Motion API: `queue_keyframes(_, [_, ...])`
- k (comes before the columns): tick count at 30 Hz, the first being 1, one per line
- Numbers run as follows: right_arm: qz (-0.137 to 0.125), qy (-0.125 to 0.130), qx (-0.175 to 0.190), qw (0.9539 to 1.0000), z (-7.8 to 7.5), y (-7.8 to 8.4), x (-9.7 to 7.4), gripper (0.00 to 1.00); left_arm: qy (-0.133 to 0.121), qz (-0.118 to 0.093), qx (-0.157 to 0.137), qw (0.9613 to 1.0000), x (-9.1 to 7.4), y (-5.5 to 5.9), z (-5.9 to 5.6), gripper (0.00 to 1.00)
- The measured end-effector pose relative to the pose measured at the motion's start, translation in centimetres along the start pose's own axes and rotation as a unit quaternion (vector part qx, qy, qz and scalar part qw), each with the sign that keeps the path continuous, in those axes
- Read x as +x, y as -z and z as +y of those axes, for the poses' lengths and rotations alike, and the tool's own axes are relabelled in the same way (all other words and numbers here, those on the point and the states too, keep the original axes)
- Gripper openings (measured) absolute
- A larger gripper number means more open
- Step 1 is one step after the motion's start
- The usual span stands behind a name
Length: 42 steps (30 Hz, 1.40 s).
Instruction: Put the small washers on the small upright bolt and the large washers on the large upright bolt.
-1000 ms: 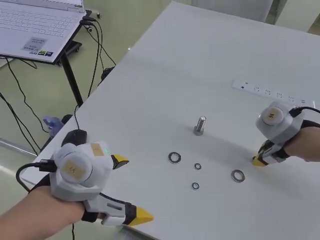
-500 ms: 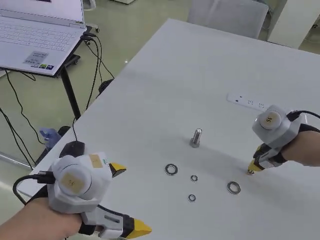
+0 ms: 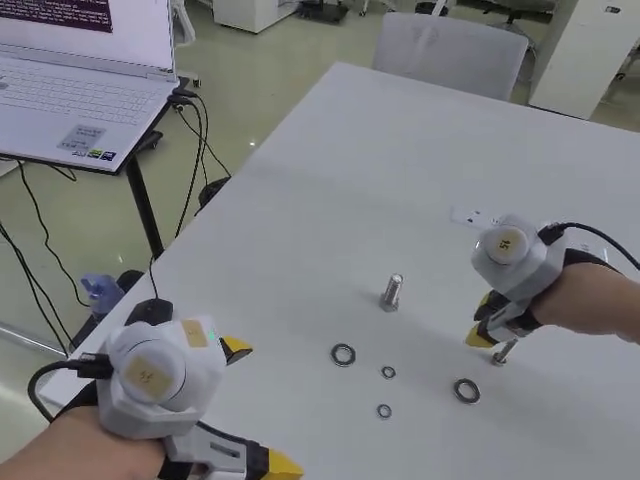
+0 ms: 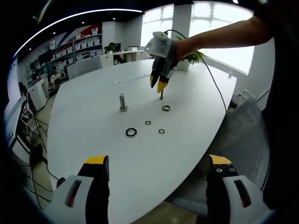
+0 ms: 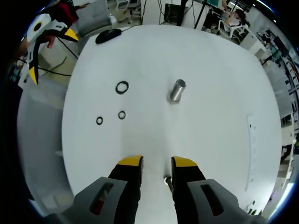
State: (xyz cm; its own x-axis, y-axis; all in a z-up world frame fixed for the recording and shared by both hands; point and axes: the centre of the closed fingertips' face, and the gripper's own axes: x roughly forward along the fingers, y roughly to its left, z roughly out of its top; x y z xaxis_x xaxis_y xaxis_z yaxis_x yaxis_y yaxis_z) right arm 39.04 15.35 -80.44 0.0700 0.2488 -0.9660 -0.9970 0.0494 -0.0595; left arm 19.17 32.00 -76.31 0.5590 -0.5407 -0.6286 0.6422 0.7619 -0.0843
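Head view: The white, smooth table (image 3: pixel 330 180) carried a large bolt (image 3: pixel 391 292), a stubby grey metal cylinder standing upright on its head near the middle. Two large washers (image 3: pixel 343 354) (image 3: pixel 466 390), flat metal rings, lay flat nearer the person. Two small washers (image 3: pixel 388 372) (image 3: pixel 384 411) lay between them. The small bolt (image 3: pixel 503 352), thin and metallic, stood upright just beside the yellow tips of the right gripper (image 3: pixel 483 320). No washer sat on either bolt. The left gripper (image 3: pixel 258 406), with a white body and black, yellow-tipped jaws, was at the near table edge, jaws spread wide. A white power strip (image 3: pixel 475 215) lay beyond the right gripper, and an open laptop (image 3: pixel 80 70) stood on a stand off to the left.

Left gripper view: The left gripper (image 4: pixel 158 161) had its jaws far apart and held nothing. Across the table the right gripper (image 4: pixel 157 84) pointed down just above the small bolt (image 4: pixel 161 95). The large bolt (image 4: pixel 123 102) stood to the left of that. A grey mesh chair (image 4: pixel 233 149) stood at the table edge.

Right gripper view: The right gripper (image 5: pixel 157 161) had its jaws a little apart, bare table showing between them. The small bolt (image 5: pixel 167 179) stood close against the inner side of the right-hand jaw and was not clamped. One large washer (image 5: pixel 122 87) and both small washers (image 5: pixel 122 114) (image 5: pixel 99 121) lay to the left of the large bolt (image 5: pixel 177 90). A black mouse (image 5: pixel 108 35) lay at the far edge.
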Motion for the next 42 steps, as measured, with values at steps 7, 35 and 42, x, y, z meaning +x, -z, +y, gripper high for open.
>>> queue_keyframes(7, [-0.007, -0.007, -0.016, 0.9998, 1.1, -1.9, 0.6, 0.26, -0.002, 0.001, 0.001, 1.0000, -0.2, 0.4, -0.1, 0.85])
queue_keyframes(35, [-0.018, -0.049, -0.068, 0.9963, 4.9, -5.8, 5.1, 0.26, -0.010, -0.003, -0.008, 0.9999, -0.3, 0.6, -0.4, 0.85])
queue_keyframes(42, [-0.013, -0.059, -0.076, 0.9952, 5.8, -5.6, 6.2, 0.26, -0.011, -0.001, -0.007, 0.9999, -0.2, 0.6, -0.4, 0.85])
